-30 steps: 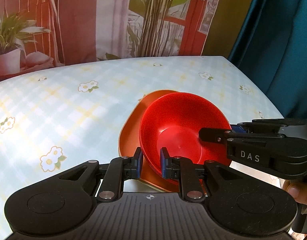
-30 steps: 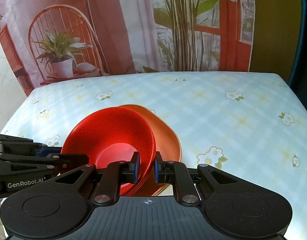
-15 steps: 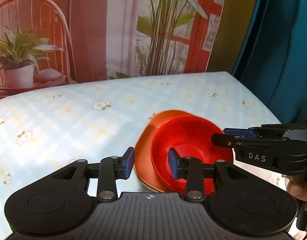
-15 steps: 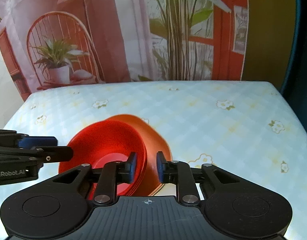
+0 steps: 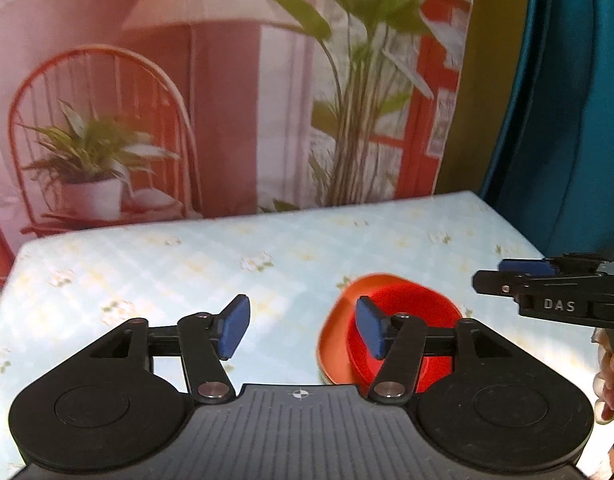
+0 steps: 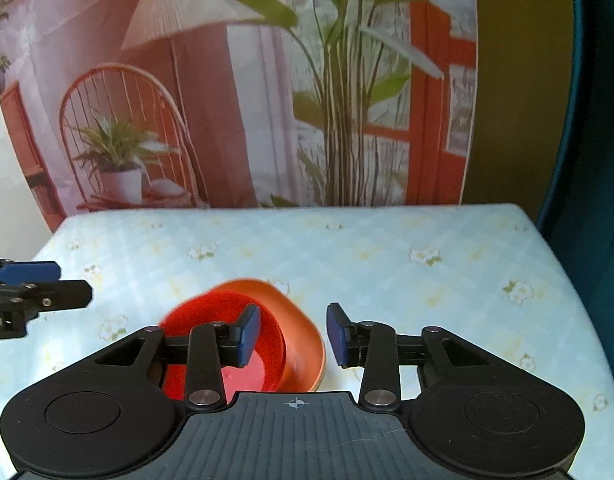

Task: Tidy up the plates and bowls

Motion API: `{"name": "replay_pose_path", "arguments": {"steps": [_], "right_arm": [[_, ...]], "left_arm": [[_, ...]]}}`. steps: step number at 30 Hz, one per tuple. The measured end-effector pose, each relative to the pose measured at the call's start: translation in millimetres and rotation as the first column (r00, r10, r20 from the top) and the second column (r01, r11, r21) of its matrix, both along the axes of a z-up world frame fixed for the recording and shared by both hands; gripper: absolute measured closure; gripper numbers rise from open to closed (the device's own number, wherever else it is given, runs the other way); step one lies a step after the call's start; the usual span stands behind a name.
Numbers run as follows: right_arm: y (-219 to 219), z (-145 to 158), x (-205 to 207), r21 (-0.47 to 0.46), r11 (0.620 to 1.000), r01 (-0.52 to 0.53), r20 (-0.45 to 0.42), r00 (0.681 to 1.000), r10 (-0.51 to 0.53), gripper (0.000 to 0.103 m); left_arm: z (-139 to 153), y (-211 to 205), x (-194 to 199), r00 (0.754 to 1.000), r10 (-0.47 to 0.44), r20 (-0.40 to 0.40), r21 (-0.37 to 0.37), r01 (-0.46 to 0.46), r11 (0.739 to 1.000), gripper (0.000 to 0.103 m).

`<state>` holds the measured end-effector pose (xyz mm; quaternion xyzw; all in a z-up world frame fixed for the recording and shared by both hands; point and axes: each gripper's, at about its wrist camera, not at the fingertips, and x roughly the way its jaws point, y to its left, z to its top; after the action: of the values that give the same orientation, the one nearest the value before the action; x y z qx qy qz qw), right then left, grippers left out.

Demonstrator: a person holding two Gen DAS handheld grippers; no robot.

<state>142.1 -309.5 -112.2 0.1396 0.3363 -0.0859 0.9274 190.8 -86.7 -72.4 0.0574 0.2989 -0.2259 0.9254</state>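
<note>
Bowl (image 6: pixel 223 320) (half hidden), tongs (image 6: pixel 293 336) parted

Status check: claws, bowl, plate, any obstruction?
Left claw open, empty. Right claw open, empty. Red bowl nested in orange plate on table. Nothing in the way.

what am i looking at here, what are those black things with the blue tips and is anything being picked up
These are two handheld grippers, one in each of a person's hands, each carrying a camera that looks forward along its two fingers. One picture is from the left gripper, the other from the right gripper. The blue tips are the pads on the fingers. Each view also catches the other gripper at its edge.

On the flowered tablecloth sits a red bowl nested in an orange plate. Both grippers are open and hold nothing; the dishes rest on the table. The chair and plants behind look like a printed backdrop.
</note>
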Motion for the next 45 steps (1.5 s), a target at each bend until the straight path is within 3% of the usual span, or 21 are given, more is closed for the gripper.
{"name": "replay_pose_path", "arguments": {"steps": [7, 11, 14, 19, 22, 31, 39, 45], "right_arm": [[6.6, 36.9, -13.8, -0.042, 0.999, -0.014, 0.071, 0.997, 0.017, 0.053], [11.9, 59.5, -23.9, -0.064, 0.998, -0.019, 0.118, 0.993, 0.027, 0.038], [16.0, 76.7, -31.6, -0.097, 0.995, -0.017, 0.15, 0.988, 0.031, 0.023], [26.2, 103.2, -46.3, -0.164, 0.986, -0.02, 0.212, 0.976, 0.055, 0.0], [35.2, 116.1, -56.9, -0.212, 0.977, -0.019, 0.243, 0.967, 0.071, 0.0], [54.0, 131.7, -91.0, -0.208, 0.977, 0.056, 0.28, 0.96, 0.005, 0.0], [61.1, 128.8, -121.9, -0.115, 0.988, 0.099, 0.329, 0.943, -0.056, 0.0], [63.5, 128.0, -132.1, -0.121, 0.987, 0.106, 0.327, 0.943, -0.061, 0.0]], "left_arm": [[38.4, 24.3, -19.8, 0.995, 0.063, 0.081, -0.016, -0.062, 0.998, 0.027], [60.3, 35.3, -35.5, 0.982, 0.104, 0.16, -0.01, -0.104, 0.995, 0.006], [76.6, 44.9, -47.9, 0.968, 0.135, 0.212, -0.013, -0.135, 0.991, 0.0], [95.1, 52.7, -65.7, 0.952, 0.175, 0.251, 0.003, -0.181, 0.983, 0.0], [102.6, 55.7, -78.6, 0.94, 0.199, 0.278, 0.013, -0.211, 0.977, 0.0], [112.4, 63.8, -125.6, 0.911, 0.229, 0.343, -0.013, -0.239, 0.971, 0.0], [108.2, 64.0, -150.3, 0.89, 0.237, 0.389, 0.016, -0.264, 0.964, 0.0], [107.0, 69.5, -154.9, 0.899, 0.24, 0.367, -0.011, -0.254, 0.967, 0.0]]}}
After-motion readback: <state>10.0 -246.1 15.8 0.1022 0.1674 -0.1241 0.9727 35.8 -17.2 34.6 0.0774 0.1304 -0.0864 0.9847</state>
